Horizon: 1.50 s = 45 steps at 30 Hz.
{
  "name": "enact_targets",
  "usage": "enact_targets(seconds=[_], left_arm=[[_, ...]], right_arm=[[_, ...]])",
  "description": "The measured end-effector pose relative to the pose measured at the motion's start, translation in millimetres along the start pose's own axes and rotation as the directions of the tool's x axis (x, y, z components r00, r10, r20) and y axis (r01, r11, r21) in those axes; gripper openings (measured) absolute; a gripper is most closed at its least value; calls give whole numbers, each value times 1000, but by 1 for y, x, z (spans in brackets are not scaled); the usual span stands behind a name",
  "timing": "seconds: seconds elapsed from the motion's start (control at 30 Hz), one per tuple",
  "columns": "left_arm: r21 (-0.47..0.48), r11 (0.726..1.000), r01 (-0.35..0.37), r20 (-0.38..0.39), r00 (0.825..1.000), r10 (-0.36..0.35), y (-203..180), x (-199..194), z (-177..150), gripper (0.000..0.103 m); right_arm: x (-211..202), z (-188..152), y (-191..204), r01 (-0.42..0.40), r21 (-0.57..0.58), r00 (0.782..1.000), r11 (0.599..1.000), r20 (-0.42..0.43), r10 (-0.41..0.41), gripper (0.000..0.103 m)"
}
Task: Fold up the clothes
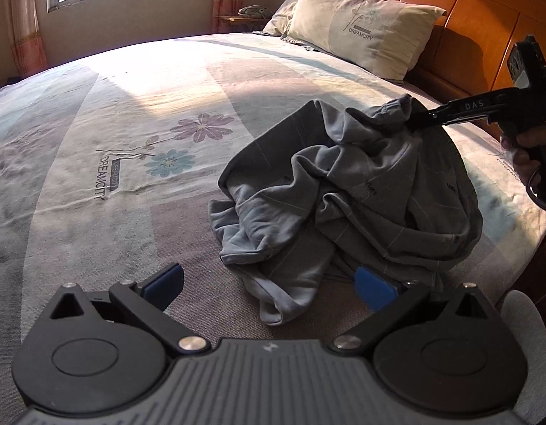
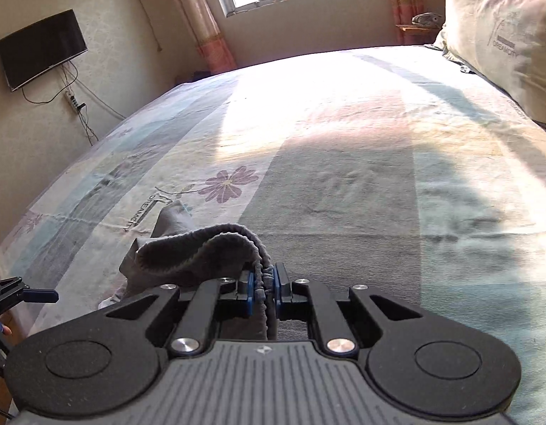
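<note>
Blue pads of my right tool [image 2: 265, 285] pinch the ribbed hem of the grey garment [image 1: 347, 191], lifting that edge off the bed [image 1: 131, 113] while the rest lies crumpled below. My left tool [image 1: 269, 283] hangs wide open just before the heap's near edge, gripping nothing

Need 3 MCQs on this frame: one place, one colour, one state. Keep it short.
1. Where is the pillow?
A. against the headboard
B. on the floor
C. under the window

2. Colour of the garment?
A. red
B. grey
C. white

3. Right gripper?
A. wide open
B. out of view
C. shut on the garment's ribbed edge

Answers:
1. A, it leans on the wooden board.
2. B, grey cloth crumpled on the bed.
3. C, blue fingers pinch the ribbed hem.
</note>
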<state>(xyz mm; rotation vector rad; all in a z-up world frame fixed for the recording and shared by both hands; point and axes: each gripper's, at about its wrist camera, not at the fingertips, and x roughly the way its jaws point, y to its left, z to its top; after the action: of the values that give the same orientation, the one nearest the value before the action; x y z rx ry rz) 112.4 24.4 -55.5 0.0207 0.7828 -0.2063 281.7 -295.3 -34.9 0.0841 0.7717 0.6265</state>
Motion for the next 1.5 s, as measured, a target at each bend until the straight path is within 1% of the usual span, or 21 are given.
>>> enact_targets(seconds=[0.07,0.17,0.3,0.4,0.43,0.47,0.53,0.63,0.67,0.7,0.8,0.83,0.9,1.03,1.07,1.1,1.13,1.2,1.3,1.4,1.5], left_arm=[[12,1000,7,3,1000,-7,-6,2,3,102],[25,999,23,9,1000,-23,-15,7,9,102],[36,998,42,3,999,-42,-26,17,15,102],[39,998,51,0,999,-51,-35,25,21,102],[41,998,55,1,998,-56,-38,28,24,102],[44,997,60,2,998,-60,-41,30,26,102],[51,996,67,4,998,-68,-46,34,29,102],[67,995,75,4,997,-76,-55,37,33,102],[74,995,74,3,997,-75,-57,37,34,102],[81,994,72,1,997,-72,-60,38,35,102],[102,993,65,-3,998,-65,-67,40,38,102],[106,992,66,-4,998,-66,-68,40,39,102],[114,991,70,-8,998,-69,-71,41,41,102],[149,988,46,-15,999,-44,-73,44,45,102],[155,987,40,-15,999,-38,-73,44,45,102],[158,987,35,-14,999,-33,-73,45,46,102],[161,986,34,-13,999,-32,-73,46,47,102],[158,987,30,-9,1000,-29,-73,49,51,102],[147,989,32,1,999,-33,-74,53,56,102],[142,989,28,6,1000,-29,-75,58,60,102],[139,990,29,13,999,-31,-75,59,62,102]], right_arm=[[-10,-3,-19,68,24,998,997,3,-69,13],[-21,-10,-48,168,72,986,983,-3,-168,13],[-23,-28,-89,303,144,953,942,-43,-300,13],[-16,-48,-115,337,188,940,922,-113,-321,15],[-15,-53,-118,338,186,940,923,-121,-320,16],[-15,-57,-119,342,178,938,923,-125,-323,21],[-20,-59,-115,360,135,931,923,-117,-346,27],[-36,-51,-97,383,-2,922,924,-49,-383,45],[-39,-46,-90,377,-53,925,925,-30,-379,53],[-39,-41,-82,352,-101,935,931,-18,-355,56],[-32,-29,-58,248,-235,966,940,-7,-257,56],[-25,-27,-51,216,-282,973,935,-16,-229,56],[-4,-23,-37,160,-396,979,904,-56,-198,56],[36,-22,-28,116,-590,961,799,-138,-241,55],[41,-21,-31,101,-609,956,787,-161,-247,45],[45,-18,-34,74,-611,954,789,-187,-234,20],[46,-16,-38,53,-609,954,791,-202,-220,14],[44,-8,-43,42,-595,963,802,-190,-191,12],[43,12,-61,102,-533,970,840,-134,-202,12],[48,31,-85,166,-468,967,868,-96,-237,12],[60,45,-111,199,-401,964,894,-86,-253,12]])
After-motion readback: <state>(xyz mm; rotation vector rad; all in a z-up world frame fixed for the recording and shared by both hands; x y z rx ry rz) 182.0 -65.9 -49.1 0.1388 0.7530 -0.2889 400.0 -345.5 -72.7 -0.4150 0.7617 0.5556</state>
